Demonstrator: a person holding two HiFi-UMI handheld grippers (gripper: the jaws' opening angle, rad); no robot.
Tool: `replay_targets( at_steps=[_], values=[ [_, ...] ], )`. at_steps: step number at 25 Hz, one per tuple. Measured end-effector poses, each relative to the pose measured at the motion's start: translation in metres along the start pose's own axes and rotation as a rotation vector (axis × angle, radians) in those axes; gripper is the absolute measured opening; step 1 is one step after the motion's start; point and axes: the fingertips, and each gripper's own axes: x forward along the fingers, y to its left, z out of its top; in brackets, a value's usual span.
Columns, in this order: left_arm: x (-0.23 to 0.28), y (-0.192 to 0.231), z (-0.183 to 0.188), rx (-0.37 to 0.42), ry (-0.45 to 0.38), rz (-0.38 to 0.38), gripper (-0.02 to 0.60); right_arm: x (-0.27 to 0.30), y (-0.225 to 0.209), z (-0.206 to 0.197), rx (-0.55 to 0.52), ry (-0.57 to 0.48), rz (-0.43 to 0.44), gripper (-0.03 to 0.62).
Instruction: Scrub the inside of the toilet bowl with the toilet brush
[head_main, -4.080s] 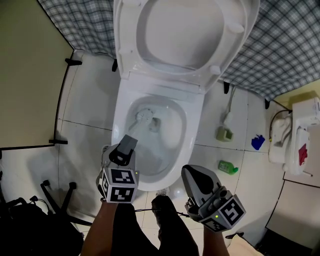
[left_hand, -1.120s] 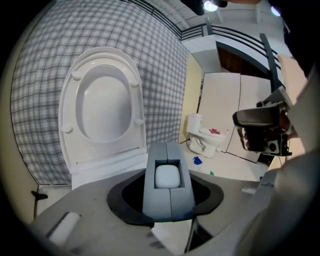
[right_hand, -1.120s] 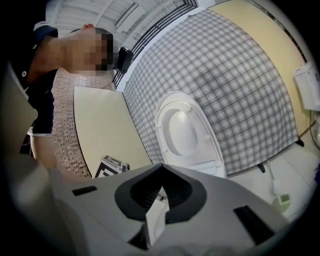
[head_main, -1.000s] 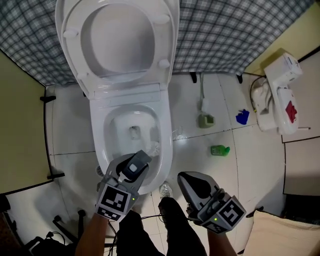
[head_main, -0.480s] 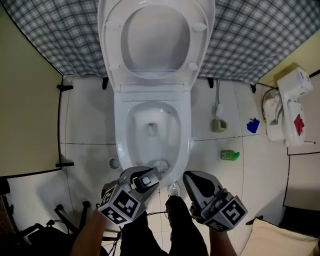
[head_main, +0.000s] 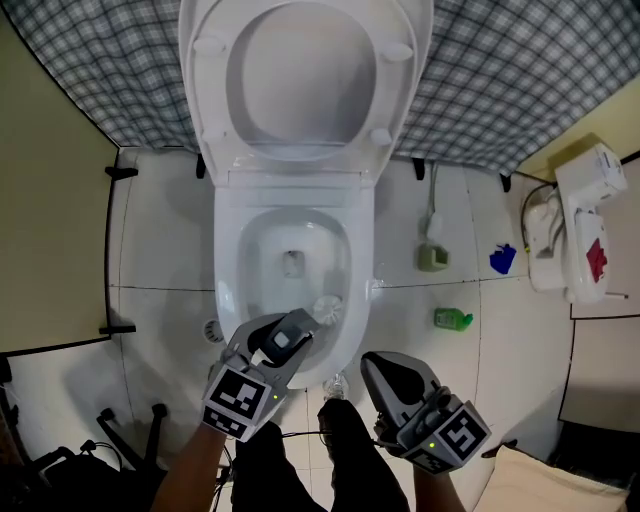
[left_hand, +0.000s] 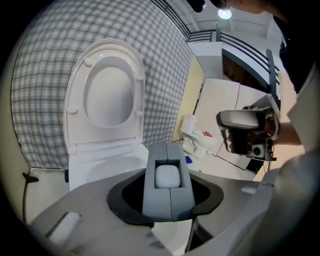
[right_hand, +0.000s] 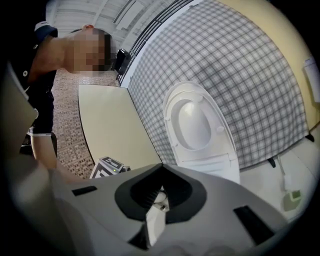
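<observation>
Toilet bowl (head_main: 228, 262) holds the brush head (head_main: 326, 308); left claw (head_main: 296, 328) grips the brush handle (left_hand: 169, 176), right claw (head_main: 385, 378) closed, empty.

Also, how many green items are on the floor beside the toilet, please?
2: an olive-green object near the wall, a bright green bottle nearer the person. More may be hidden.
</observation>
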Motion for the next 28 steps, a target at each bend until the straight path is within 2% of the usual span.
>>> replay_targets(
  at_steps=[5,11,17,22,25,28],
  values=[
    [0.032,0.026,0.030,0.015,-0.082,0.142,0.189,-0.009,-0.025,0.005,0.014,0.000,-0.004,0.000],
    [0.062,0.046,0.065,0.143,-0.124,0.292,0.189,-0.022,-0.056,0.010,0.017,0.002,-0.019,0.000],
    [0.060,0.070,0.057,0.270,-0.022,0.456,0.189,-0.013,-0.064,0.009,0.032,0.008,0.006,0.000],
    [0.039,0.091,0.051,0.256,0.047,0.568,0.189,-0.007,-0.063,0.014,0.036,-0.002,0.030,0.000],
    [0.025,0.097,0.044,0.234,0.085,0.604,0.189,-0.004,-0.061,0.015,0.036,-0.004,0.043,0.000],
    [0.015,0.094,0.035,0.287,0.148,0.595,0.189,-0.002,-0.058,0.017,0.031,-0.008,0.057,0.000]
  ],
)
